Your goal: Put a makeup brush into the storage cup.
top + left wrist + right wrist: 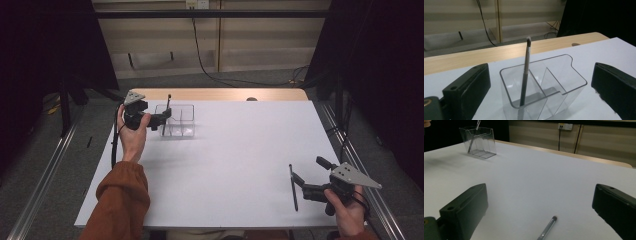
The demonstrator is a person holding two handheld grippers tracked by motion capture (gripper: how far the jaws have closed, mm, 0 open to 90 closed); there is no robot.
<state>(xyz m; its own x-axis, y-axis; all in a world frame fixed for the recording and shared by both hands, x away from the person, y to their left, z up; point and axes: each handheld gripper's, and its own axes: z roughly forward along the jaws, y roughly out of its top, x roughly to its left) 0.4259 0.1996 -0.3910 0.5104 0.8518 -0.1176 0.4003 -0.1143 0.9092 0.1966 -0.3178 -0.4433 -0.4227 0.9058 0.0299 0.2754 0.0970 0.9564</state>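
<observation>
High view: your left claw (161,119) beside clear organizer (176,121); right claw (296,186) by pen (293,187) on bench (235,150).
Left gripper view: jaws wide apart, brush (525,75) standing in organizer.
Right gripper view: jaws spread, gripping nothing; pen lies between.

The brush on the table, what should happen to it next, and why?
Probably the right hand-held gripper should dip and close on the brush: it lies flat between the open jaws, while another brush already stands in the clear holder.

No legible text, label, brand, number or sign on anything
</observation>
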